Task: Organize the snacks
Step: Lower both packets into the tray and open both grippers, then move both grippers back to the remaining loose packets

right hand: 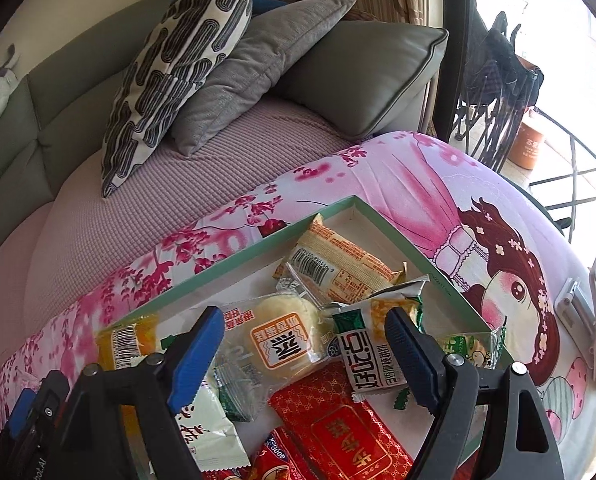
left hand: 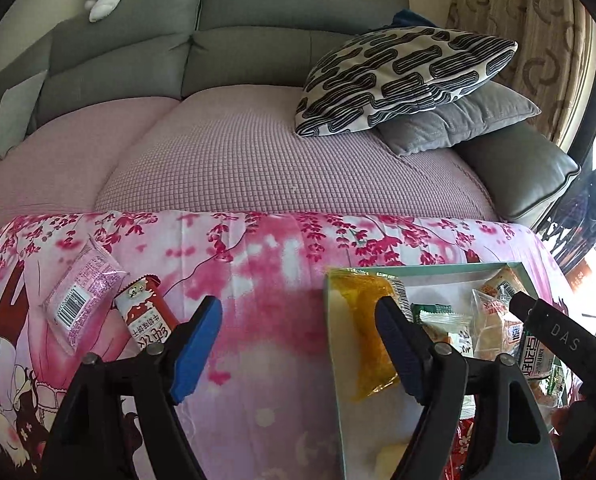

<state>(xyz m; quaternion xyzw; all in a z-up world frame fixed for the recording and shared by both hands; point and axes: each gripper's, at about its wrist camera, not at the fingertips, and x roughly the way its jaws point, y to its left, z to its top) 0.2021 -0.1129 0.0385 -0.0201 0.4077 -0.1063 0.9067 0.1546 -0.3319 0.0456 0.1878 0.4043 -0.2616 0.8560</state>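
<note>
A shallow green-rimmed box (left hand: 425,270) sits on the pink floral cloth and holds several snack packets. It also shows in the right wrist view (right hand: 234,258). A yellow packet (left hand: 367,320) lies at its left end. A pink packet (left hand: 80,292) and a red bar (left hand: 146,312) lie on the cloth to the left, outside the box. My left gripper (left hand: 298,348) is open and empty above the cloth, between the loose snacks and the box. My right gripper (right hand: 303,356) is open and empty over the box, above a round pastry packet (right hand: 276,340) and a white-green packet (right hand: 373,344).
A sofa with a pink cover (left hand: 238,160) runs behind the table. A patterned cushion (left hand: 405,80) and grey cushions (left hand: 457,120) lie on it. A white clip stand (right hand: 589,312) sits at the table's right end. A red packet (right hand: 345,428) lies at the box's front.
</note>
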